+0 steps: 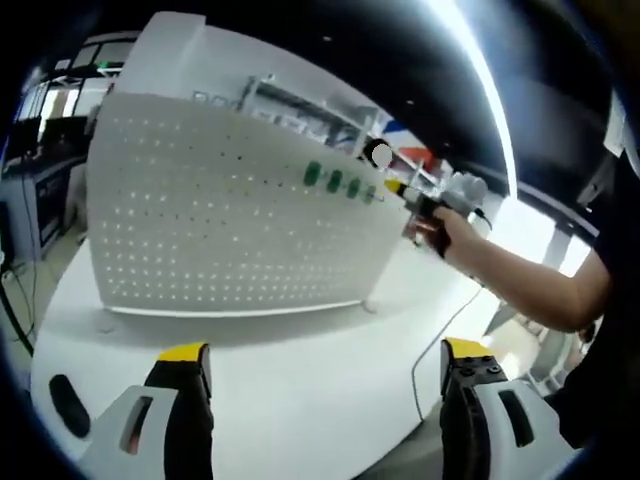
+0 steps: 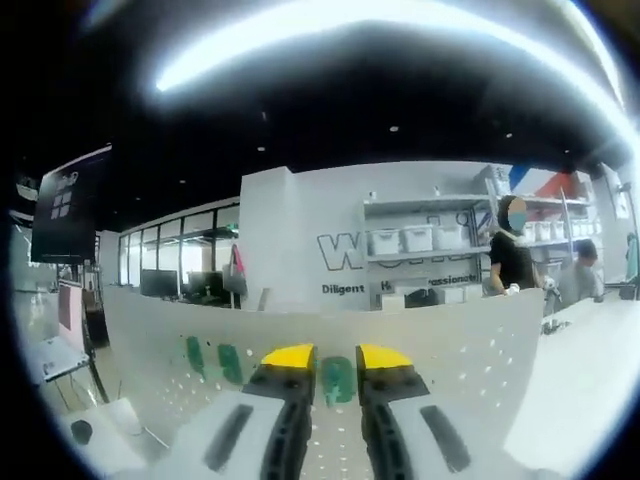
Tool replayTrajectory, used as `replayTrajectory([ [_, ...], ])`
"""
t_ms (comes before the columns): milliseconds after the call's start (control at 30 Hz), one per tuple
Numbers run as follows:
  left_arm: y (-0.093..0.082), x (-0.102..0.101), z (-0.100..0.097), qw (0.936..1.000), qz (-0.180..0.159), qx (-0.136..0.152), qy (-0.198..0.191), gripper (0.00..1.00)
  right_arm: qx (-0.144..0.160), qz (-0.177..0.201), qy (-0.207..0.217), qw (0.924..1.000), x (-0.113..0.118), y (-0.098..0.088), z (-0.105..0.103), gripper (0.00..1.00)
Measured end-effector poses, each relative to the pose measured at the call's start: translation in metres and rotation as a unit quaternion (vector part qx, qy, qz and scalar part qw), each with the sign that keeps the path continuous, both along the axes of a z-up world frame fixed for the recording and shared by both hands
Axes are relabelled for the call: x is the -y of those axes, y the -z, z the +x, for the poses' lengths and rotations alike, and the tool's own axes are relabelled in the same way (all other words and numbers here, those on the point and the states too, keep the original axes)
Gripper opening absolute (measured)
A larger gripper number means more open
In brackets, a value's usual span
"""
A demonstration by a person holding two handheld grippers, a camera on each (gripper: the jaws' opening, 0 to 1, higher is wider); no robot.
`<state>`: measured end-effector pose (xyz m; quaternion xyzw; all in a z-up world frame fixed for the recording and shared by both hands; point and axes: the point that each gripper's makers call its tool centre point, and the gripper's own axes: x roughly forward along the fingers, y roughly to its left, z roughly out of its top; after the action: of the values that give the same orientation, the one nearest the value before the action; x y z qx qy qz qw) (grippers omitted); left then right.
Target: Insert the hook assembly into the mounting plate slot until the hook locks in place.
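- Left gripper view: left gripper [image 1: 325, 365] at frame bottom, jaws spread wide, nothing between them; it hangs over the bare white table [image 1: 300, 390].
- White pegboard [image 1: 230, 215] stands upright mid-frame on the table, well apart from the left gripper. Row of green hooks [image 1: 338, 181] on its upper right part.
- Right gripper [image 1: 412, 200] comes in from the right, held in a person's hand [image 1: 445, 232], up at the pegboard's right end, just beside the green hooks. Too small to tell if it touches the board.
- Cable [image 1: 425, 365] trails over the table at lower right. Dark oval object [image 1: 68, 405] at lower left on the table.
- Right gripper view: right gripper [image 2: 337, 358] bottom centre, yellow-tipped jaws nearly closed, narrow gap; a green hook [image 2: 338, 380] sits behind/between the tips. Can't tell if it's clamped or just in line.
- Two more green hooks [image 2: 212, 358] on the board left of the jaws.
- Background: shelves w/ white bins [image 2: 420, 240], two people [image 2: 512, 255] standing at right, dark screen [image 2: 70, 200] upper left.
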<state>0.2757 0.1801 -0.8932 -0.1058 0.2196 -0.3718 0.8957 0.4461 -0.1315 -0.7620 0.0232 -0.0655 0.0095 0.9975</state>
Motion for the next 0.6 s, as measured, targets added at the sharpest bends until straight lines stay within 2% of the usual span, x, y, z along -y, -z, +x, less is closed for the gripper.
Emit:
replayTrajectory([
  [67,-0.001,0.001,-0.001,0.9999,0.008,0.005,0.004,0.95,-0.013,-0.016,0.004,0.9998,-0.002,0.003,-0.008,0.18],
  [267,-0.002,0.005,-0.005,0.9997,0.015,0.012,0.012,0.96,-0.039,-0.016,-0.001,0.9991,-0.01,0.019,-0.034,0.28],
  [433,-0.002,0.003,-0.01,0.9992,0.03,0.016,0.02,0.97,-0.076,0.009,-0.004,0.9971,-0.015,0.045,-0.057,0.37],
  [500,-0.003,0.001,-0.011,0.9992,0.029,0.018,0.018,0.97,-0.085,0.01,-0.003,0.9963,-0.017,0.055,-0.065,0.38],
  [600,-0.004,-0.003,-0.011,0.9994,0.028,0.018,0.013,0.97,-0.113,0.015,-0.005,0.9935,-0.024,0.08,-0.08,0.42],
])
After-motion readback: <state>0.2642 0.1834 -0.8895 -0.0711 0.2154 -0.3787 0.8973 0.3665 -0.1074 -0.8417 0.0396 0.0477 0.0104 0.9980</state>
